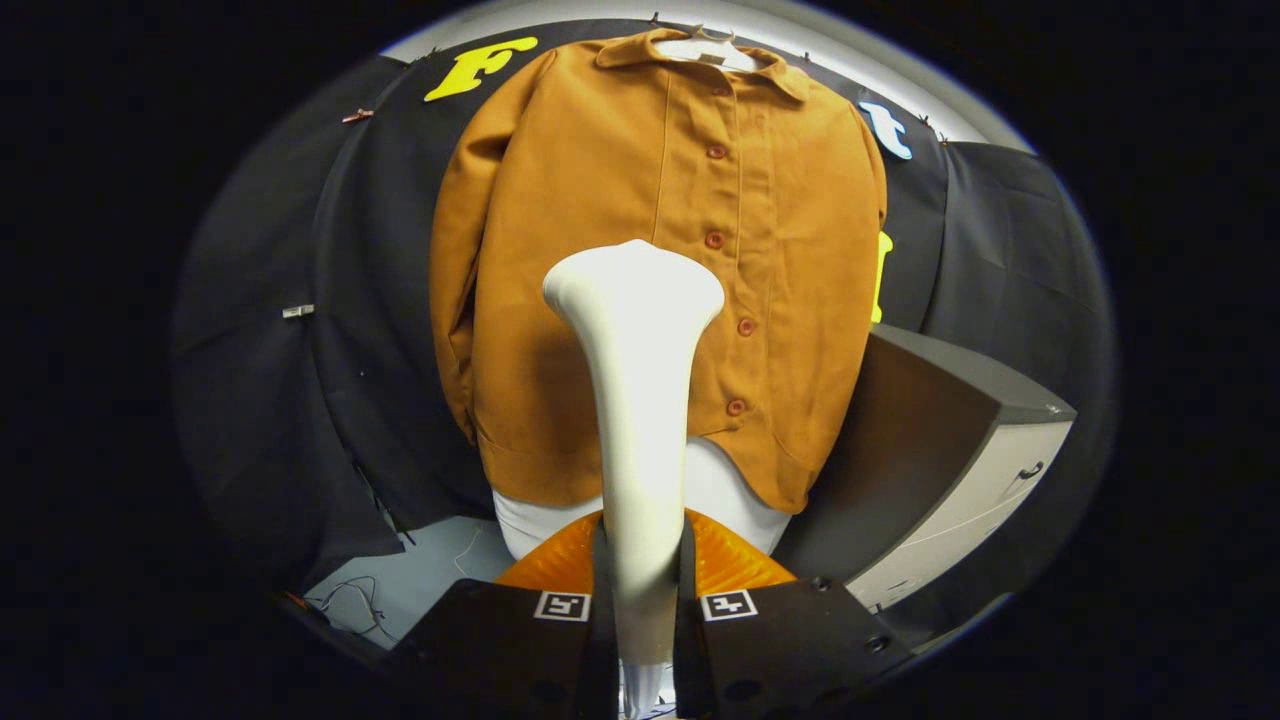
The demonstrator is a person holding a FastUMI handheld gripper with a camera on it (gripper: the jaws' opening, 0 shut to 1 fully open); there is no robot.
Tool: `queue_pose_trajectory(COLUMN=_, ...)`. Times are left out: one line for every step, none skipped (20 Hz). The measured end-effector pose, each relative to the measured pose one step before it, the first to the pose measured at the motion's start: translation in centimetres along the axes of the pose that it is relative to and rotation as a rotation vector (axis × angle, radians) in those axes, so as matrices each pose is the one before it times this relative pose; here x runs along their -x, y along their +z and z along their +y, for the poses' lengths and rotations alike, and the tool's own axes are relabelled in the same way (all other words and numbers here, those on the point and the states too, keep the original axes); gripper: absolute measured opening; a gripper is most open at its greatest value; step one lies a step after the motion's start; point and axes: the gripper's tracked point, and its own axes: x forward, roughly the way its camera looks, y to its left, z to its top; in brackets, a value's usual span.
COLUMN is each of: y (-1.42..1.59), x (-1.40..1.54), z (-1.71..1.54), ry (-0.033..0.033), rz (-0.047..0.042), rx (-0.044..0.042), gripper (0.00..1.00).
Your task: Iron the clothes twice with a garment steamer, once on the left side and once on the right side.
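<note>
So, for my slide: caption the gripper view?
Gripper shut on white steamer, head before hanging brown shirt.

A plain rust-orange jacket [650, 260] with red buttons [714, 240] is hanging behind the white garment steamer [640, 400], beside a grey cabinet [950, 450].

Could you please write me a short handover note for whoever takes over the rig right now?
Tool: shut on the steamer, both fingers pressing on its handle.
Steamer: upright, its head raised in front of the shirt's middle, beside the button line; whether it touches the cloth cannot be told.
Shirt: buttoned, on a hanger against the booth wall, a cabinet beside it.
Done: steamer picked up and brought to the shirt.
Left: cannot tell if any pass is finished; plan for one left, one right.
</note>
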Motion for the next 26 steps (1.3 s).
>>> queue_pose_trajectory(y=1.098, x=0.767, z=-0.309, ry=-0.00045, rz=-0.01776, rx=-0.00999, gripper=0.25)
queue_pose_trajectory(y=1.124, x=0.778, z=-0.349, ry=0.0005, rz=-0.0162, rx=-0.00687, gripper=0.25)
queue_pose_trajectory(y=1.103, x=1.008, z=-0.381, ry=0.00136, rz=-0.02032, rx=-0.00632, gripper=0.25)
queue_pose_trajectory(y=1.168, x=0.656, z=-0.484, ry=0.00019, rz=-0.01962, rx=-0.00338, gripper=0.25)
queue_pose_trajectory(y=1.299, x=0.777, z=-0.473, ry=-0.00111, rz=-0.01818, rx=-0.004, gripper=0.25)
queue_pose_trajectory(y=1.261, x=0.729, z=-0.496, ry=-0.00111, rz=-0.01749, rx=-0.00745, gripper=0.25)
queue_pose_trajectory(y=1.075, x=0.598, z=-0.466, ry=0.00147, rz=-0.01243, rx=-0.01156, gripper=0.25)
queue_pose_trajectory(y=0.989, x=0.604, z=-0.349, ry=0.00299, rz=-0.00951, rx=-0.01279, gripper=0.25)
queue_pose_trajectory(y=0.906, x=0.636, z=-0.372, ry=0.00227, rz=-0.00718, rx=-0.00643, gripper=0.25)
queue_pose_trajectory(y=0.838, x=0.716, z=-0.418, ry=0.00147, rz=-0.00498, rx=-0.00226, gripper=0.25)
queue_pose_trajectory(y=0.895, x=0.66, z=-0.473, ry=0.00113, rz=-0.00742, rx=-0.00023, gripper=0.25)
queue_pose_trajectory(y=1.013, x=0.711, z=-0.495, ry=-0.0008, rz=-0.00953, rx=0.00116, gripper=0.25)
queue_pose_trajectory(y=1.051, x=0.725, z=-0.53, ry=0.00011, rz=-0.00975, rx=0.00069, gripper=0.25)
queue_pose_trajectory(y=1.011, x=0.829, z=-0.452, ry=0.00059, rz=-0.0089, rx=-0.00144, gripper=0.25)
queue_pose_trajectory(y=1.086, x=0.846, z=-0.372, ry=0.00025, rz=-0.01081, rx=-0.00376, gripper=0.25)
queue_pose_trajectory(y=1.146, x=0.818, z=-0.405, ry=0.00097, rz=-0.01169, rx=-0.00346, gripper=0.25)
queue_pose_trajectory(y=1.016, x=0.78, z=-0.383, ry=0.00106, rz=-0.00817, rx=-0.00236, gripper=0.25)
queue_pose_trajectory(y=0.951, x=0.651, z=-0.32, ry=0.00097, rz=-0.00722, rx=-0.00587, gripper=0.25)
queue_pose_trajectory(y=0.84, x=0.562, z=-0.351, ry=-0.00048, rz=-0.00376, rx=-0.00758, gripper=0.25)
queue_pose_trajectory(y=0.85, x=0.506, z=-0.343, ry=-0.00221, rz=-0.00065, rx=-0.00616, gripper=0.25)
queue_pose_trajectory(y=1.172, x=1.276, z=-0.354, ry=-0.00267, rz=-0.00853, rx=-0.00426, gripper=0.25)
queue_pose_trajectory(y=1.032, x=0.532, z=-0.405, ry=-0.0087, rz=-0.011, rx=-0.00083, gripper=0.25)
queue_pose_trajectory(y=1.024, x=0.573, z=-0.384, ry=-0.00816, rz=-0.0162, rx=-0.00186, gripper=0.25)
queue_pose_trajectory(y=1.016, x=0.458, z=-0.3, ry=-0.00543, rz=-0.01583, rx=-0.00259, gripper=0.25)
queue_pose_trajectory(y=0.809, x=0.327, z=-0.252, ry=-0.00278, rz=-0.0105, rx=-0.00187, gripper=0.25)
queue_pose_trajectory(y=0.598, x=0.418, z=-0.255, ry=-0.00088, rz=-0.0018, rx=-0.00418, gripper=0.25)
